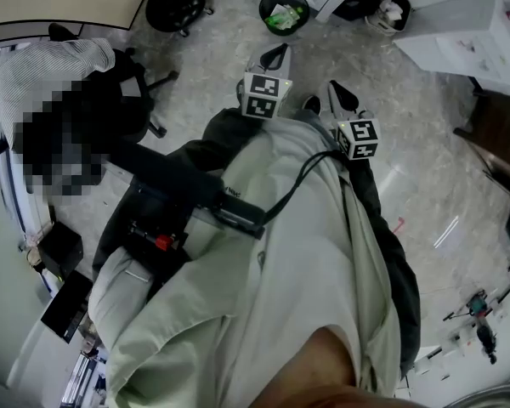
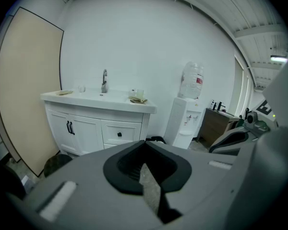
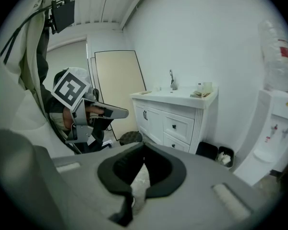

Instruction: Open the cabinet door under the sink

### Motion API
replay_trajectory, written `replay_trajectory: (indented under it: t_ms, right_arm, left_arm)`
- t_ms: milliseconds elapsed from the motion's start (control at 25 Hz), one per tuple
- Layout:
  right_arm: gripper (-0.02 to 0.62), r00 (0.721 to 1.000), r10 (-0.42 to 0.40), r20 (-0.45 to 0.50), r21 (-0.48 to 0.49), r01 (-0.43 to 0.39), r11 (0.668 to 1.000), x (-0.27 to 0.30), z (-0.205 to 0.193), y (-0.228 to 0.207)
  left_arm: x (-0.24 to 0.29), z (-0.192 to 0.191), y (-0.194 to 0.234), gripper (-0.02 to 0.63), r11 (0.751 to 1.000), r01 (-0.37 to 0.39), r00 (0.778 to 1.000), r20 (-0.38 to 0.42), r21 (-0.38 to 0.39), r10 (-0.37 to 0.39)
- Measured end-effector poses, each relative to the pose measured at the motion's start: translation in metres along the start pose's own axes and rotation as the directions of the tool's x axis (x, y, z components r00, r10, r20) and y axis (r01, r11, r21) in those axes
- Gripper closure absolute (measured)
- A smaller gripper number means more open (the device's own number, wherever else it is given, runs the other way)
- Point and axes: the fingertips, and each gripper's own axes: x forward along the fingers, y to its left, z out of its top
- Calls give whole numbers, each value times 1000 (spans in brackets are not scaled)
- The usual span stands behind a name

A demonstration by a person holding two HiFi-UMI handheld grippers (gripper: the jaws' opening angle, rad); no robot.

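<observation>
The white sink cabinet (image 2: pixel 98 123) stands against the wall, some way off from both grippers. Its two doors (image 2: pixel 79 132) carry black handles (image 2: pixel 69 127) and are closed, with drawers (image 2: pixel 119 134) to their right. A faucet (image 2: pixel 104 80) rises from the top. In the right gripper view the same cabinet (image 3: pixel 170 119) shows its closed doors (image 3: pixel 151 122). My left gripper (image 2: pixel 144 143) is shut and holds nothing. My right gripper (image 3: pixel 143 146) is shut and empty too. In the head view both grippers (image 1: pixel 276 56) (image 1: pixel 340 96) are held out in front of the person's body above the floor.
A water dispenser (image 2: pixel 186 116) stands right of the cabinet, with small bins (image 3: pixel 216 155) between them. A beige board (image 2: pixel 24 90) leans at the left, with a dark round bin (image 1: pixel 177 4) near it. A seated person (image 1: pixel 64 83) is at my left. A wooden desk (image 2: pixel 221 123) stands far right.
</observation>
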Motion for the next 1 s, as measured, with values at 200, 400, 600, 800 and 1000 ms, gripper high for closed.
replay_trajectory:
  t_ms: [200,400,600,800,1000]
  right_arm:
    - [594,994,-74,77,-61,79,995,-9,20,-6]
    - [594,995,-65,78,-225,81,971,-1,30,14]
    - [594,997,-43,68,-282,61,958,17,41,40]
    - [594,994,-90,56,-279,102,955,34,45,49]
    - [594,993,-93,66,-189,104,977,49,49,51]
  left_arm:
    - [-4,2,2,600,1000,-6,1000,9,10,6]
    - [-9,3,14,600,1000,-4,1000,18,14,4]
    - [-19,3,38,600,1000,-8,1000,26,14,8]
    - [-28,-3,62,600,1000,-12,1000,27,-13,13]
    - [-36,-8,84,600,999,-39,999,23,-29,40]
